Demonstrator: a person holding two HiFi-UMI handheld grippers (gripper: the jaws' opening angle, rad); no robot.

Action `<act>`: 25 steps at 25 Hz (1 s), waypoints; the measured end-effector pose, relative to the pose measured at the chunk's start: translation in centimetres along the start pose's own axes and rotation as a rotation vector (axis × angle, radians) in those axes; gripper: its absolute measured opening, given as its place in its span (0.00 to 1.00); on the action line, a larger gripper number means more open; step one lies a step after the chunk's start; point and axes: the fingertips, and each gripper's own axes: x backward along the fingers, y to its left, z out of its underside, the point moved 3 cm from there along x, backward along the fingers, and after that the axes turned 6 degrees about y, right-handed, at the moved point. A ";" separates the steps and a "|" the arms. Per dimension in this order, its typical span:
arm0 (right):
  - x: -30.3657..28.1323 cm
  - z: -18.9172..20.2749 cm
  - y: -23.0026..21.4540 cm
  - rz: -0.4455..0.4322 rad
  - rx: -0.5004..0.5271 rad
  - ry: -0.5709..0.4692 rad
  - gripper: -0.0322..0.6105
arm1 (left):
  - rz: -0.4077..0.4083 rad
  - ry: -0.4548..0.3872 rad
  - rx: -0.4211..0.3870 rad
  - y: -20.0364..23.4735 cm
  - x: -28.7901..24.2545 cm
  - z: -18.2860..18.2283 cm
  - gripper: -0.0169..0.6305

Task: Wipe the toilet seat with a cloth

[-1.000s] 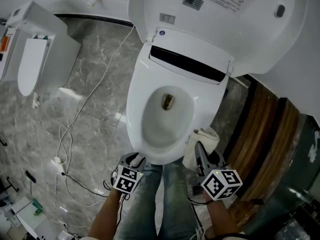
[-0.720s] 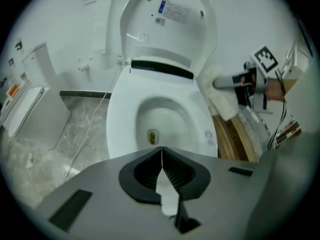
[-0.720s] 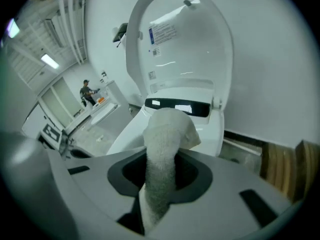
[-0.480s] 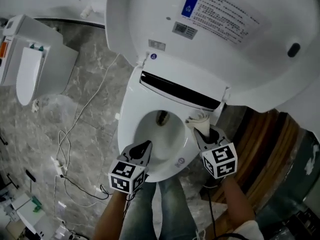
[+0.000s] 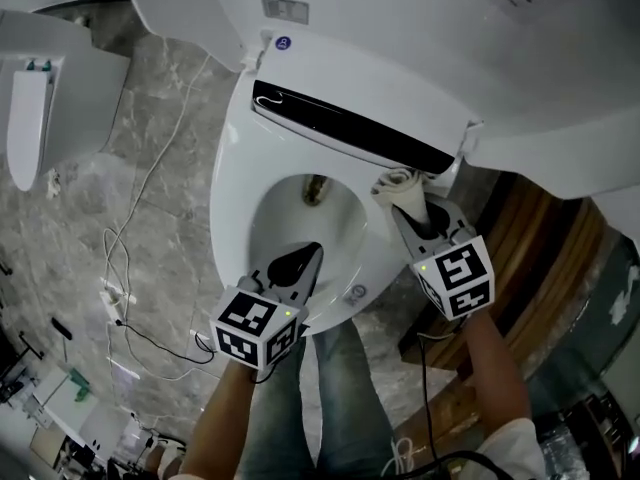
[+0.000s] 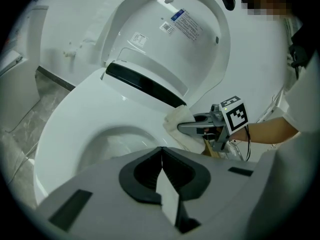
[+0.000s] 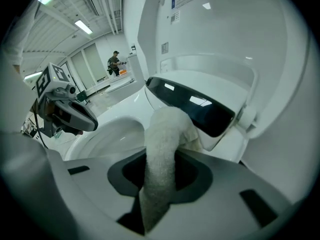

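Note:
The white toilet seat lies down around the bowl, with the lid raised behind it. My right gripper is shut on a rolled white cloth, whose end rests on the seat's rear right, beside the dark panel. In the right gripper view the cloth runs out between the jaws of the right gripper. My left gripper hovers over the bowl's front edge, shut and holding nothing. In the left gripper view the left gripper has its jaws pressed together, and the cloth shows ahead.
A second white toilet stands at the left. A white cable trails over the grey marble floor. A wooden platform lies right of the toilet. The person's jeans-clad legs are just before the bowl.
Both grippers have moved forward over the toilet. The right one carried the cloth from the front right rim to the seat's rear right. The left jaws have closed.

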 end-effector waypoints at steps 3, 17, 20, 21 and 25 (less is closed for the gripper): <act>0.0 1.3 1.3 -0.033 -0.018 0.024 0.19 | 0.009 0.003 -0.001 -0.2 0.9 1.0 0.05; 0.5 10.9 18.4 -0.109 -0.166 0.077 0.19 | -0.065 0.011 0.038 2.0 11.9 11.9 0.05; -0.1 11.6 23.0 -0.151 -0.150 0.088 0.19 | -0.091 0.014 0.058 3.0 14.4 14.5 0.05; -0.4 11.5 24.4 -0.164 -0.142 0.090 0.19 | -0.099 0.013 0.064 3.4 15.2 15.3 0.05; -2.2 10.1 29.2 -0.215 -0.119 0.087 0.19 | -0.126 0.001 0.099 5.4 17.9 17.5 0.05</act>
